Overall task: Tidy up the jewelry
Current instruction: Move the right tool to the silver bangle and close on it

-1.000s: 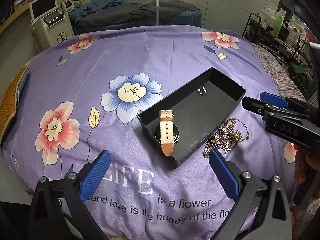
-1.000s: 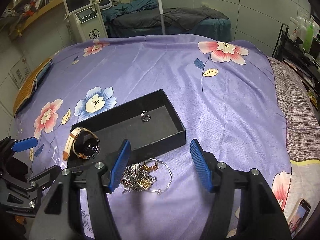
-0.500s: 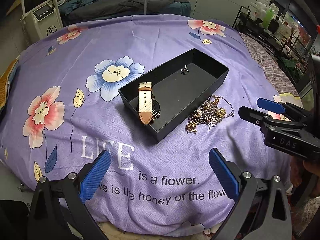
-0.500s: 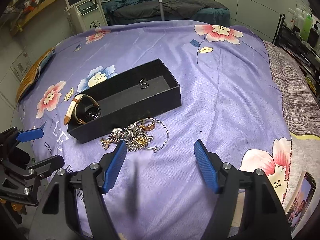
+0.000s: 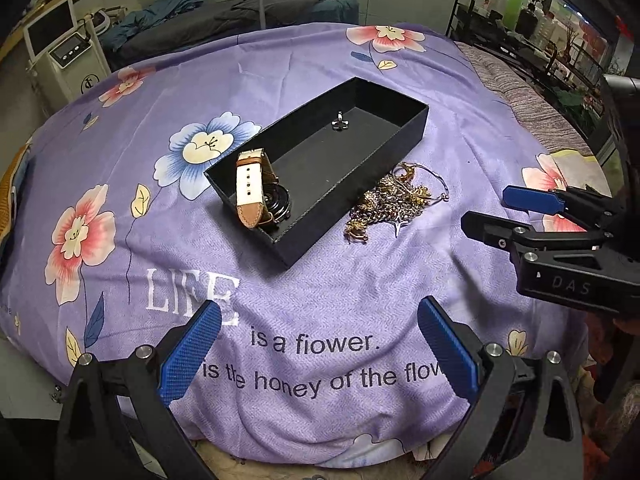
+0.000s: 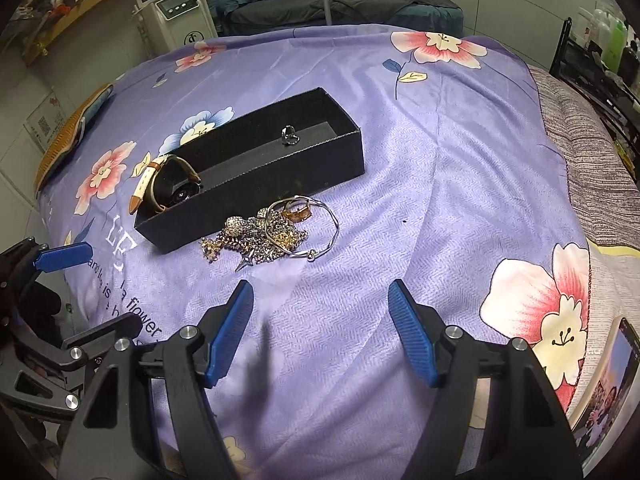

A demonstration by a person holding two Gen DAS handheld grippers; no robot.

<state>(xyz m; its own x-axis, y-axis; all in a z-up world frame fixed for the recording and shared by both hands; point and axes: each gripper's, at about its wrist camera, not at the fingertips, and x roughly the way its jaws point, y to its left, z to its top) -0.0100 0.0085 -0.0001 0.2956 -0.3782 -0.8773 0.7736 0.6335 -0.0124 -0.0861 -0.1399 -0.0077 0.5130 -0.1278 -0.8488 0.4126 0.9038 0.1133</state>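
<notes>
Both of our tools stood wide and empty: the left hand-held gripper (image 5: pixel 318 344) hung over the bed's purple flowered cover (image 5: pixel 328 80), and the right hand-held gripper (image 6: pixel 320 322) had nothing between its blue pads.

Ahead and slightly left of the left hand-held gripper lay the black box (image 5: pixel 320 168), its long axis running from near-left to far-right. A watch (image 5: pixel 260 196) sat at the box's near end, strap standing up over the rim, and a small ring (image 5: pixel 340 124) lay toward the far end.

Just beyond the right hand-held gripper, slightly to its left and beside the box's long wall, sat the jewelry pile (image 6: pixel 268 234): tangled chains with a thin silver bangle (image 6: pixel 320 228) along its right side.

We judged the pile light, limp and prone to snagging, so lifting one chain could drag others. The stiff bangle looked the cleanest hold, pinched across its wire. We saw no clear direction in the heap, spread roughly along the box.
</notes>
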